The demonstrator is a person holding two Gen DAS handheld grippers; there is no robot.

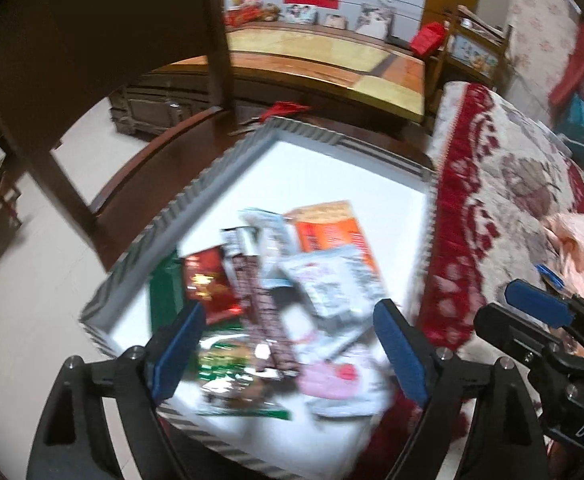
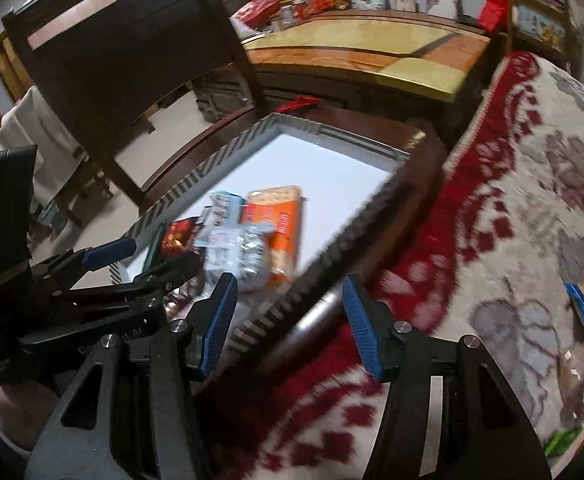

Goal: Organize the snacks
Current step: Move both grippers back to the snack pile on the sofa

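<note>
Domestic room, with a long wooden bench point(image 1: 324, 68) against the far wall and a dark wooden chair point(image 1: 104, 40) standing close by. On the chair seat sits a white tray with a grey-striped rim point(image 1: 196, 196), its right edge just beside a red-and-cream patterned blanket point(image 1: 504, 184). Snack packets point(image 1: 292, 280) lie heaped in the near half of the tray: an orange packet point(image 1: 332, 228) farthest back, a red one point(image 1: 208, 284) and a green one point(image 1: 166, 292) at the left, a dark brown bar point(image 1: 264, 312) across the middle, silver-white pouches point(image 1: 332, 284) to its right. The far half of the tray is bare.

Left gripper point(image 1: 288, 350) hangs over the heap, jaws wide apart, holding nothing. Right gripper point(image 2: 290, 328) is above the tray's right rim and the blanket edge, jaws partly open, nothing gripped between its blue pads point(image 2: 362, 328). Both views are motion-blurred.
</note>
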